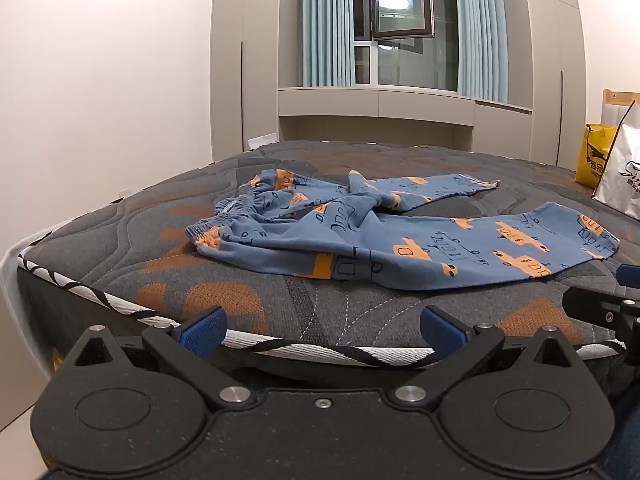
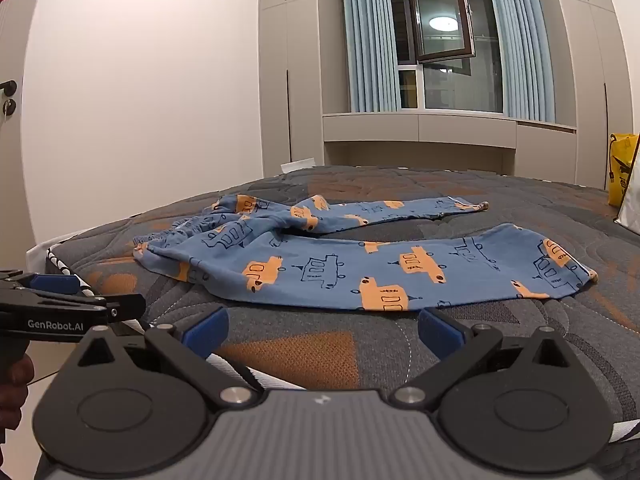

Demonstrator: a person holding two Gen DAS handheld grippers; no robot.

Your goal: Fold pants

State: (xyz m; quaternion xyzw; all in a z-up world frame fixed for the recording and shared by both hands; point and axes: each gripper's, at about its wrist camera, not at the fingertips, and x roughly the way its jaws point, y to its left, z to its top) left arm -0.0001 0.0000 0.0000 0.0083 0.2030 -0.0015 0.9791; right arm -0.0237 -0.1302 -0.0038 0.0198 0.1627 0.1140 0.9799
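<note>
Blue children's pants (image 1: 400, 236) with orange and outlined car prints lie spread on a grey and orange quilted mattress (image 1: 280, 300). The waistband is bunched at the left and both legs run to the right, the far one creased. They also show in the right wrist view (image 2: 360, 264). My left gripper (image 1: 322, 330) is open and empty at the mattress's near edge, short of the pants. My right gripper (image 2: 322, 330) is open and empty just in front of the near leg. The left gripper (image 2: 60, 300) shows at the left of the right wrist view.
A yellow bag (image 1: 596, 156) and a white bag (image 1: 624, 172) stand at the mattress's right side. A white wall is at the left. Grey cabinets and a window (image 1: 404, 28) with blue curtains are behind the mattress.
</note>
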